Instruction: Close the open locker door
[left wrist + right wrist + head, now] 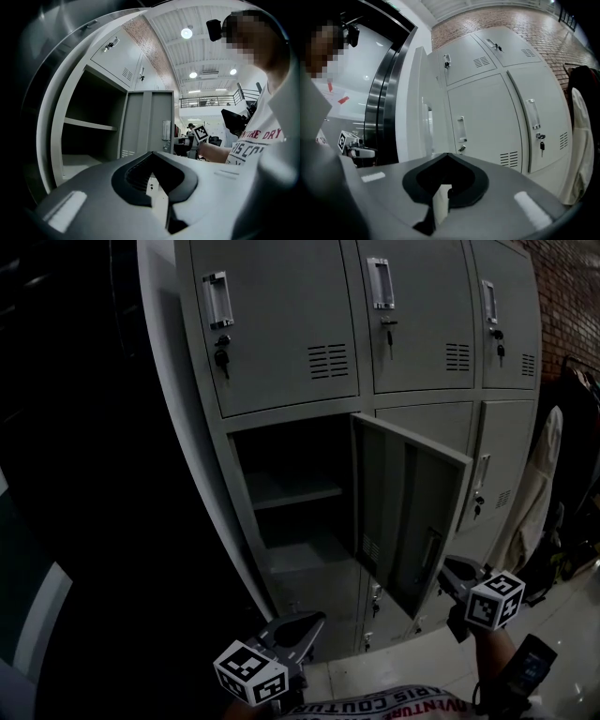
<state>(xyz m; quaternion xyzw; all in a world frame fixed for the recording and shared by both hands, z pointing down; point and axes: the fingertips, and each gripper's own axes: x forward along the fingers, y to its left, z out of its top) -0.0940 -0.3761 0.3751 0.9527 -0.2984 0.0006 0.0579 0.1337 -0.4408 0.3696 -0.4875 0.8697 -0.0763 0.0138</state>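
The grey locker bank has one open door (408,512), hinged on its right side and swung out towards me. Behind it the open compartment (291,493) shows a shelf and nothing on it. My right gripper (455,576) is held low, just beside the door's lower outer edge, jaws shut and empty; touch cannot be told. My left gripper (298,629) hangs low in front of the compartment, also shut and empty. The left gripper view shows the door (150,122) and the compartment (89,126). In the right gripper view the door's edge (423,112) rises just ahead.
Closed lockers (427,315) with handles surround the open one, and a key hangs in a lock (222,357). Light clothing (539,493) hangs at the right by a brick wall (567,296). Pale floor tiles (403,671) lie below. A dark wall stands at the left.
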